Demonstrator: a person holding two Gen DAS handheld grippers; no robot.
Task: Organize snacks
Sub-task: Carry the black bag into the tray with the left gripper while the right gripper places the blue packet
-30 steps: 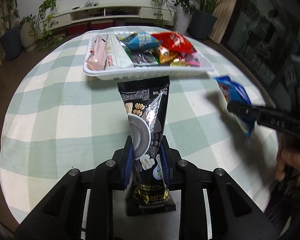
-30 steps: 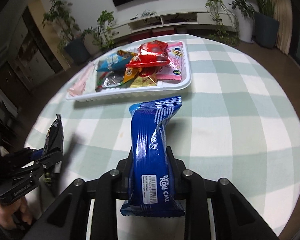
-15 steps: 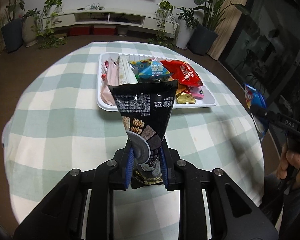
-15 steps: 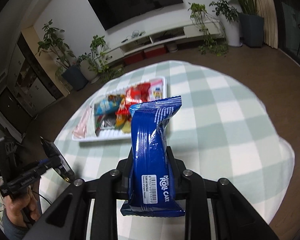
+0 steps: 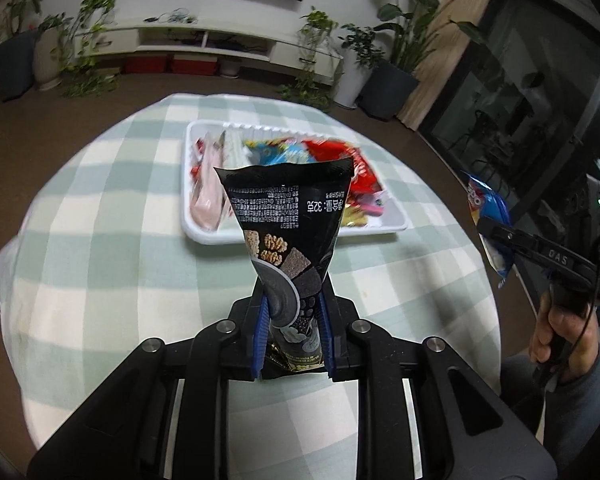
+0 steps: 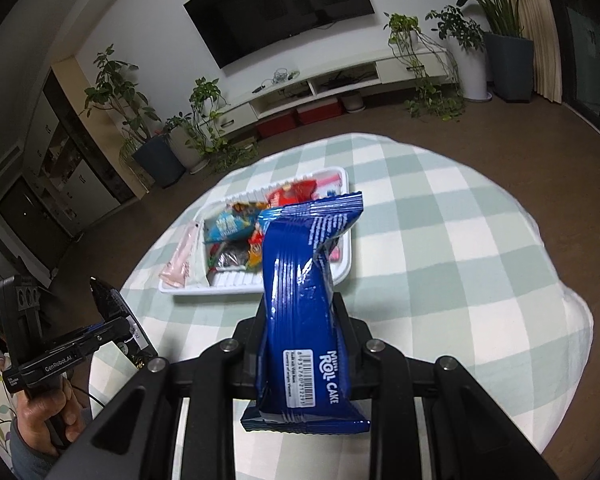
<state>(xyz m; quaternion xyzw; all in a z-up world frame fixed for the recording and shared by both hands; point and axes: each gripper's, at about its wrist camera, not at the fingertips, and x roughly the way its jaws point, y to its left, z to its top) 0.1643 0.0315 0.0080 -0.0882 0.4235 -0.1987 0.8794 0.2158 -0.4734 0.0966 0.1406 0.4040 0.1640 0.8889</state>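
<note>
My left gripper (image 5: 293,312) is shut on a black snack packet (image 5: 288,216), which stands up between its blue pads above the table. In the right wrist view the same black packet (image 6: 112,304) shows at the left, in the left gripper (image 6: 112,330). My right gripper (image 6: 302,320) is shut on a blue roll cake packet (image 6: 306,280), held up over the table. That blue packet (image 5: 490,216) also appears at the right of the left wrist view. The white tray (image 5: 300,236) (image 6: 240,284) lies beyond both, filled with several snack packets.
A round table under a green-and-white checked cloth (image 5: 100,220) (image 6: 440,240) carries the tray. A person's hands (image 5: 560,332) (image 6: 44,416) hold the gripper handles at the table's near side. Potted plants (image 6: 152,132), a low TV shelf (image 6: 320,84) and brown floor surround the table.
Both grippers have risen and drawn back from the tray, each with its packet held. The table now looks smaller and farther below.
</note>
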